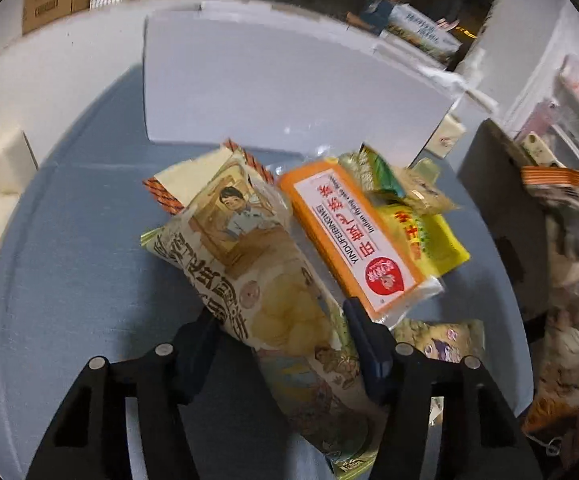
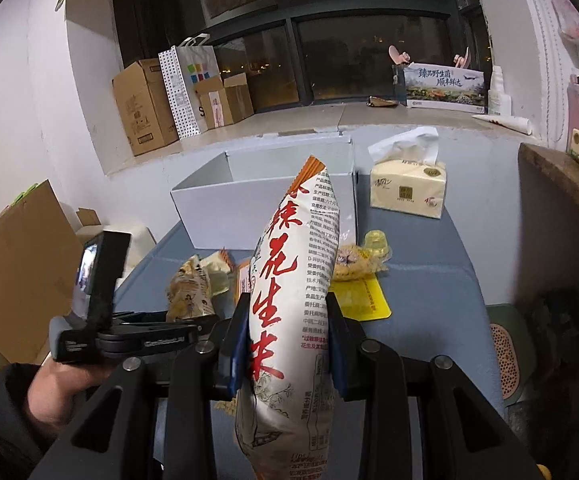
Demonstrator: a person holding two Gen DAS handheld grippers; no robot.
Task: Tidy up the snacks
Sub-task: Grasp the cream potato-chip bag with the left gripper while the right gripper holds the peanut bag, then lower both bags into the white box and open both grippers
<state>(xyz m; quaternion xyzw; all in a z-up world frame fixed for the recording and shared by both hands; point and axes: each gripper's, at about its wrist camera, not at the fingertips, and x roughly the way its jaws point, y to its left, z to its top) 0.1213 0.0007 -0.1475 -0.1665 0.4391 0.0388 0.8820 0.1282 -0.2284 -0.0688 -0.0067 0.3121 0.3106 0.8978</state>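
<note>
In the left wrist view my left gripper [image 1: 281,340] is shut on a beige chip bag [image 1: 249,248]; its pads press both sides of the bag's near end. The bag lies on the blue table [image 1: 69,260] against an orange packet [image 1: 349,240], a yellow packet [image 1: 441,240] and a green packet [image 1: 381,176]. My right gripper [image 2: 289,340] is shut on a white peanut bag [image 2: 293,272] with red characters, held upright above the table. Behind the pile stands an open white box [image 2: 225,204], also seen as the white box [image 1: 269,80].
A tissue pack [image 2: 407,188] sits right of the box. A yellow jelly cup [image 2: 377,242] and a small snack pack [image 2: 353,266] lie near it. Cardboard boxes [image 2: 141,108] line the window sill. A hand [image 2: 61,380] holds the left gripper at lower left.
</note>
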